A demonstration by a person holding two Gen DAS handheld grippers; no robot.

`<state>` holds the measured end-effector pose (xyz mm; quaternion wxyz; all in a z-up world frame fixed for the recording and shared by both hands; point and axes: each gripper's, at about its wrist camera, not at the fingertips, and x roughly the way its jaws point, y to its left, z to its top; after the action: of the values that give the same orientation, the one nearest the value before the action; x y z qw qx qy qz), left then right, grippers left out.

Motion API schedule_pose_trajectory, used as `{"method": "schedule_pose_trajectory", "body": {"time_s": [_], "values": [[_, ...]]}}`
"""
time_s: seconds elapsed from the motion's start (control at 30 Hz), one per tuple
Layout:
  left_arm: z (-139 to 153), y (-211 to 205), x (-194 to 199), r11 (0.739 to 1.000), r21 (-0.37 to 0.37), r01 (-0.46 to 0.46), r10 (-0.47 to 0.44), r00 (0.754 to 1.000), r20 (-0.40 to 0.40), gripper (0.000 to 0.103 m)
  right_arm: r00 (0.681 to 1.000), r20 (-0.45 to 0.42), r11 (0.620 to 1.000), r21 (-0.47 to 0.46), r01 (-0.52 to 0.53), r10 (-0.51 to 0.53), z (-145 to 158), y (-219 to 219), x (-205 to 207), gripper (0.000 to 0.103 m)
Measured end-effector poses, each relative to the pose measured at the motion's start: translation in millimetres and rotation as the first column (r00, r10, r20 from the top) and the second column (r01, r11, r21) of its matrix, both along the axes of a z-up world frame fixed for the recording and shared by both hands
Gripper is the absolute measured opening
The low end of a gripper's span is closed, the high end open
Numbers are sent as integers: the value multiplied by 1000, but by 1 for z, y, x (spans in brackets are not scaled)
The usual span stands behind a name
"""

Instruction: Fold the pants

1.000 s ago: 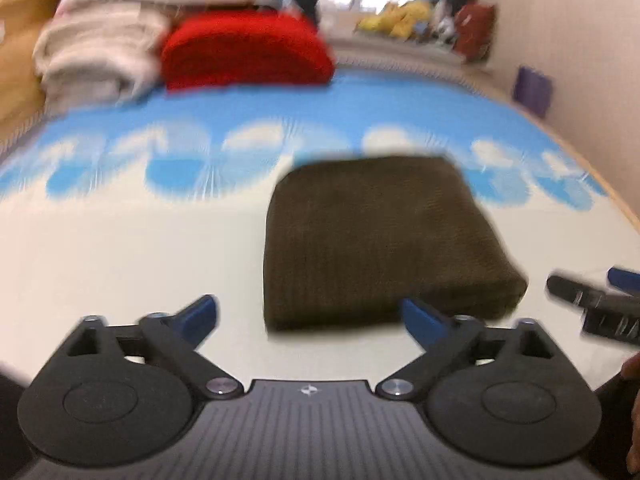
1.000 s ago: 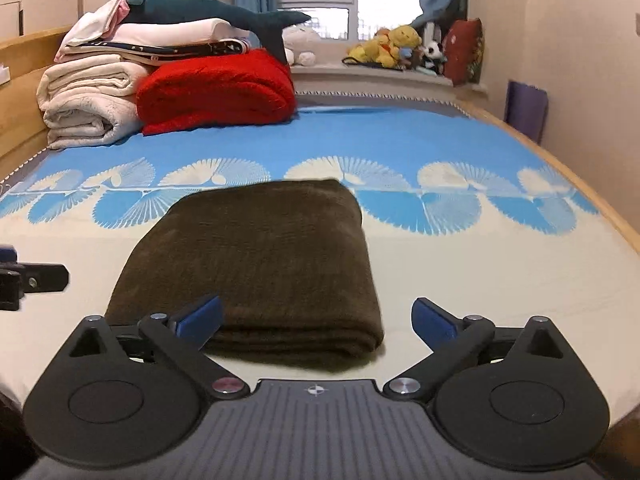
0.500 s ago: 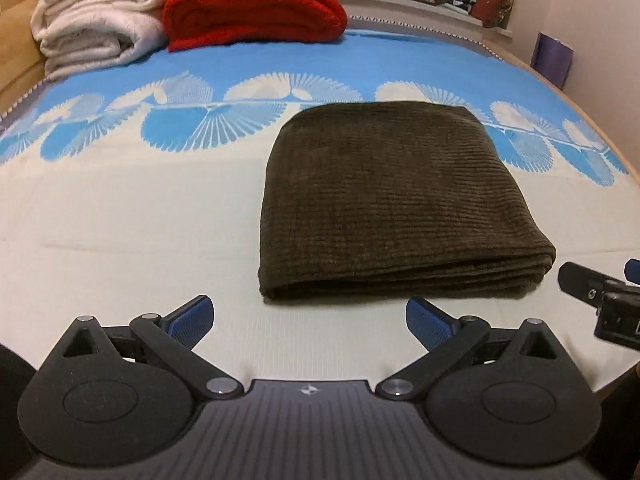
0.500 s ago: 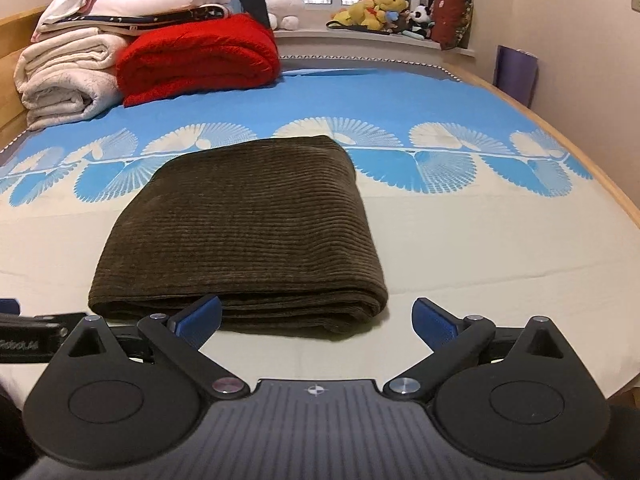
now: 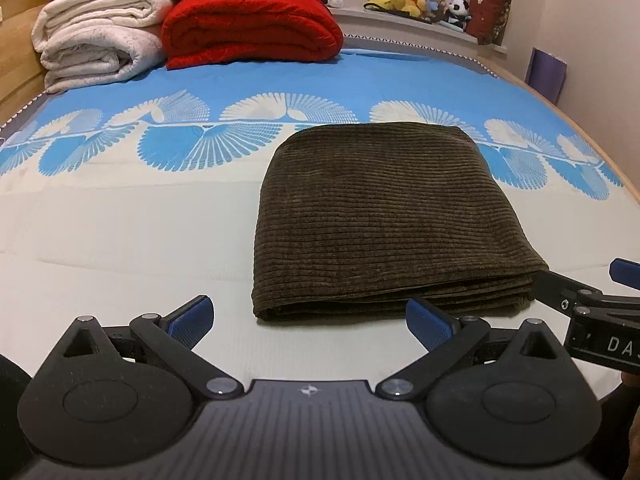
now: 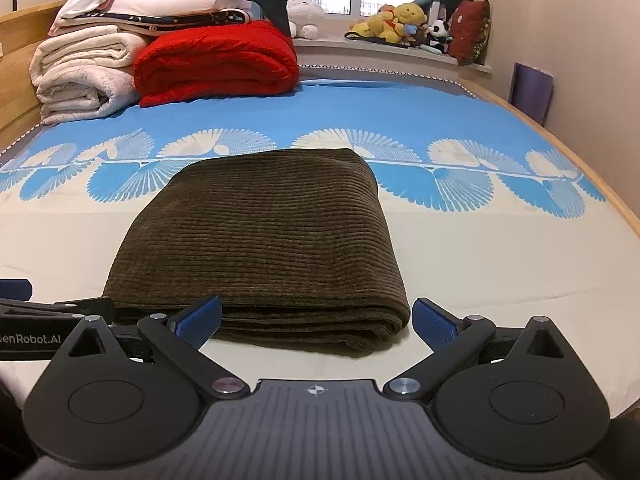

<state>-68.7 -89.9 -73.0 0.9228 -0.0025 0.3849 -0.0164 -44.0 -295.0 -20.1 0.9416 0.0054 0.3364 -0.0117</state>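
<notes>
The dark brown corduroy pants (image 5: 384,216) lie folded into a thick rectangle on the bed, also seen in the right wrist view (image 6: 264,240). My left gripper (image 5: 310,322) is open and empty, just short of the pants' near left edge. My right gripper (image 6: 316,320) is open and empty, its jaws standing on either side of the pants' near right corner without touching. The right gripper shows at the right edge of the left wrist view (image 5: 588,300), and the left gripper at the left edge of the right wrist view (image 6: 48,312).
The bed sheet (image 5: 120,240) is cream near me and blue with white fan patterns farther off. A red blanket (image 5: 248,28) and white folded bedding (image 5: 96,48) are stacked at the far left. Plush toys (image 6: 396,20) sit on the windowsill. A wooden bed edge (image 6: 600,184) runs along the right.
Both grippers have drawn a little closer to the pants' near edge and lowered. The left view has steadied from a blur. The pants have not moved.
</notes>
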Motion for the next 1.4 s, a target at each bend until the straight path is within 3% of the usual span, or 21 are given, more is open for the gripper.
{"method": "schedule_pose_trajectory", "body": {"time_s": [1.4], "values": [[2,-1,-1,1000,-3,26,-26,1000,14,102,999,18,999,-37,-37,38,1,12,1,101]]}}
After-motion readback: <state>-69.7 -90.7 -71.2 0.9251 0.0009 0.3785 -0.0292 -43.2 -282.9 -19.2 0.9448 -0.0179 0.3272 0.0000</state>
